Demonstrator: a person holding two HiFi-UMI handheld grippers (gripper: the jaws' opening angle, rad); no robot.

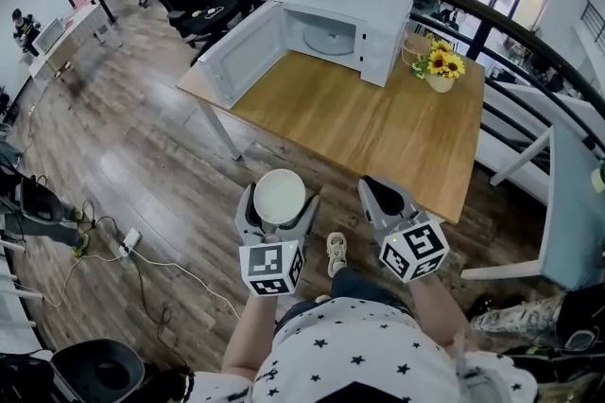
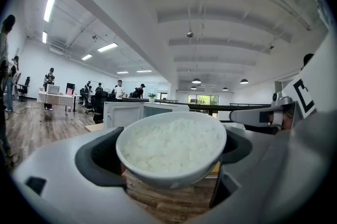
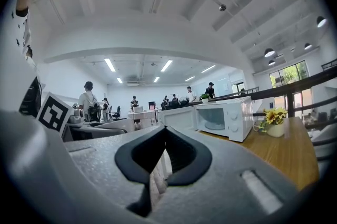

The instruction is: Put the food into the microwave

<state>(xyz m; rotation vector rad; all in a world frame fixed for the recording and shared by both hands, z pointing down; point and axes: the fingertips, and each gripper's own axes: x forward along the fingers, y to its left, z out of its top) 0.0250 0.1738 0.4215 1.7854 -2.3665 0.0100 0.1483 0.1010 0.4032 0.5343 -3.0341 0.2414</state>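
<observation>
The left gripper (image 1: 280,202) has its fingers on both sides of a white bowl of rice (image 2: 171,146), and they pinch it tight. The bowl sits flat and full, up in the air, near the person's tummy. It has not got to the surface (image 1: 378,131) yet.

The right gripper (image 3: 164,131) is next to it. Its fingers are pressed together at the tips and they hold nothing.

The microwave (image 1: 345,27) is at the far end of the surface, well away from the bowl. From the bowl it lies straight ahead and a little to the right. Its door (image 1: 241,51) hangs wide open on the left side, and the round glass plate (image 1: 331,37) shows inside. The open hole faces the person.

I think the left gripper is the one to go, since it has the food. It needs to reach forward, keep to the right of the open door, and hold the bowl flat so no rice tips out
</observation>
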